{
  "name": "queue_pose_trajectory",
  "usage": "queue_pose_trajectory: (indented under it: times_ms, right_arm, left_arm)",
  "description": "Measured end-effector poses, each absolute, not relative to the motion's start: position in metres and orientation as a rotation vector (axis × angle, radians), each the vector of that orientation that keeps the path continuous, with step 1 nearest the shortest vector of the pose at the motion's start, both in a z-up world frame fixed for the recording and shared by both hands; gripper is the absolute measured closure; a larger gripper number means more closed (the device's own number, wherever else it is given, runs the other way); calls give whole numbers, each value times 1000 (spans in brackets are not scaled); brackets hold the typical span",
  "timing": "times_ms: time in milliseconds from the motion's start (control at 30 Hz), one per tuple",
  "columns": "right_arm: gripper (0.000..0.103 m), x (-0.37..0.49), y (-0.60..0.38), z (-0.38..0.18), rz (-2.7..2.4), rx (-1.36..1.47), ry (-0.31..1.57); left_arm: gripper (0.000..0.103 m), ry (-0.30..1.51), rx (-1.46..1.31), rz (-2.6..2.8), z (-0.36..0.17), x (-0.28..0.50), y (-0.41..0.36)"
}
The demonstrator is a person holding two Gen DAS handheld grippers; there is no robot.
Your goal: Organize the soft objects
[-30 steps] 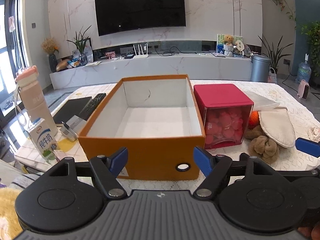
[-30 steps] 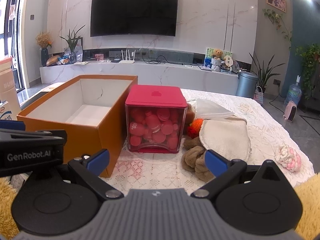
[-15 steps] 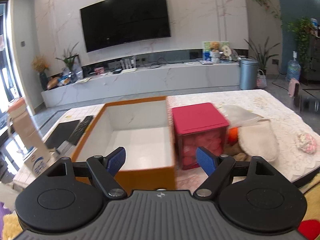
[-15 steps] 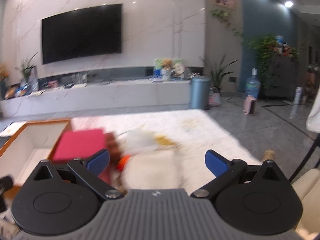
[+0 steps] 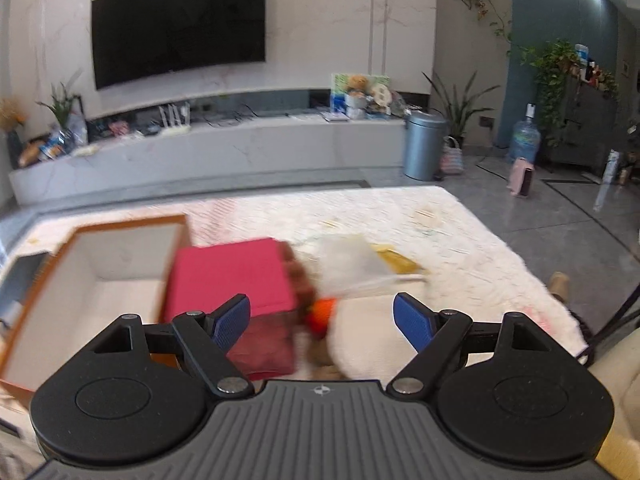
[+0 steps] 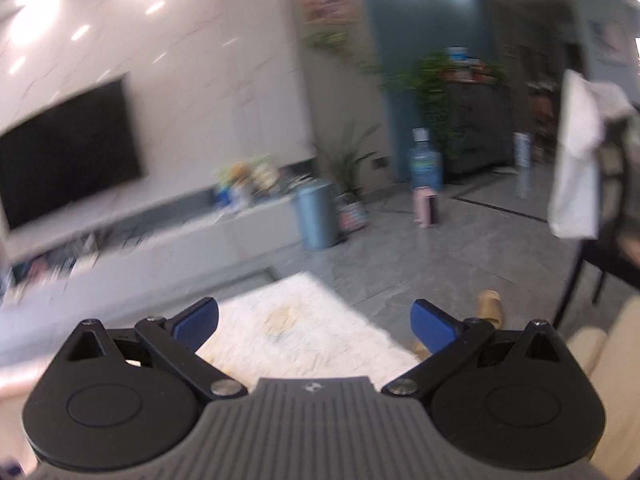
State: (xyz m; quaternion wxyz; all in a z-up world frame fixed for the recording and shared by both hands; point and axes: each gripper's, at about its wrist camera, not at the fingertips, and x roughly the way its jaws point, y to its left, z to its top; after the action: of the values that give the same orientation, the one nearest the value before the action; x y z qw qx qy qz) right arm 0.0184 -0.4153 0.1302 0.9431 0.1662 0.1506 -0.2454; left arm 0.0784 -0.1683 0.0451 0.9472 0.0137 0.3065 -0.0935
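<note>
In the blurred left wrist view, my left gripper point(image 5: 323, 318) is open and empty above the table. Under its gap lie an orange soft item point(image 5: 322, 312), a brown plush point(image 5: 299, 280) and a cream cloth pad point(image 5: 364, 336). A clear plastic bag point(image 5: 348, 264) lies just beyond them. The red-lidded box point(image 5: 228, 276) is under the left finger, and the open orange box point(image 5: 92, 280) stands to its left. My right gripper point(image 6: 316, 320) is open and empty, tilted, and looks over the table's far corner point(image 6: 304, 332) at the room; no soft item shows there.
A white lace cloth point(image 5: 460, 248) covers the table. Past the table are a grey floor, a TV console point(image 5: 224, 152), a bin point(image 5: 424, 144) and a water bottle point(image 5: 524, 140). A slipper point(image 6: 490, 308) lies on the floor, and a white bag point(image 6: 576, 160) hangs on a chair.
Both views swung to the right. The orange box slid to the left of the left view and the soft pile came under that gripper. The right gripper rose and rolled, losing the table's objects.
</note>
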Motion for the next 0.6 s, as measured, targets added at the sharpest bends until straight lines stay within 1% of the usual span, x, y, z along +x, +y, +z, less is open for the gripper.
queue_pose_trajectory:
  times_ms: [133, 233, 333, 433, 600]
  right_arm:
    - [2, 9, -425, 109, -590, 402, 282]
    - [3, 16, -421, 74, -594, 379, 351]
    - [3, 24, -433, 53, -578, 364, 424]
    - [3, 22, -441, 46, -637, 337, 444]
    - [3, 28, -455, 27, -686, 329, 507]
  left_arm:
    - [6, 692, -87, -208, 12, 91, -183]
    - [6, 719, -134, -244, -17, 94, -193]
    - [6, 710, -4, -313, -38, 88, -209]
    - [6, 670, 166, -274, -51, 78, -230]
    - [6, 704, 223, -380, -56, 81, -248]
